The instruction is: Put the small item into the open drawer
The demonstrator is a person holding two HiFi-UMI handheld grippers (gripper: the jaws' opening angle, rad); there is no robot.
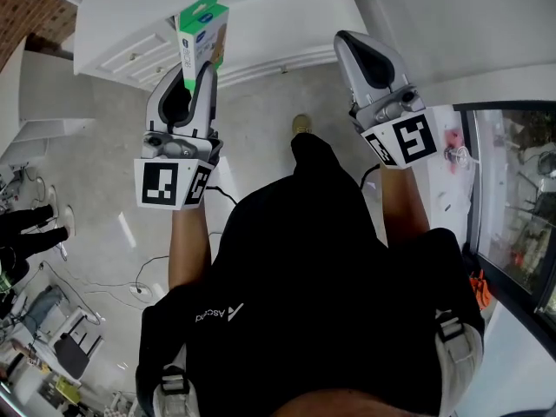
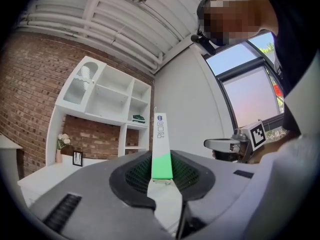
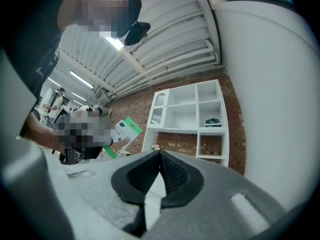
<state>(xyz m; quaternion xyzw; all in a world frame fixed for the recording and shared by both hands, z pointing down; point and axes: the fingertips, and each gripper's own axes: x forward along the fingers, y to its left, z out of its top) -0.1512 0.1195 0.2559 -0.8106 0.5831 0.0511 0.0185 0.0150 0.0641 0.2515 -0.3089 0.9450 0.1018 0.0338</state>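
Observation:
A slim white and green box point(image 1: 201, 29) stands upright between the jaws of my left gripper point(image 1: 195, 69), which is shut on it, held above the floor in front of a white cabinet point(image 1: 130, 11). In the left gripper view the box point(image 2: 161, 136) shows edge-on, pinched at its green lower end by the left gripper point(image 2: 161, 159). My right gripper point(image 1: 347, 43) hovers to the right at about the same height, shut with nothing in it; its jaws meet in the right gripper view point(image 3: 160, 153). No open drawer shows plainly.
A white shelf unit point(image 2: 107, 101) stands against a brick wall, also seen as the shelf unit point(image 3: 192, 114). A window point(image 1: 517, 189) is at the right. Cables point(image 1: 130, 276) lie on the grey floor, and another person's legs point(image 1: 26, 224) are at the left.

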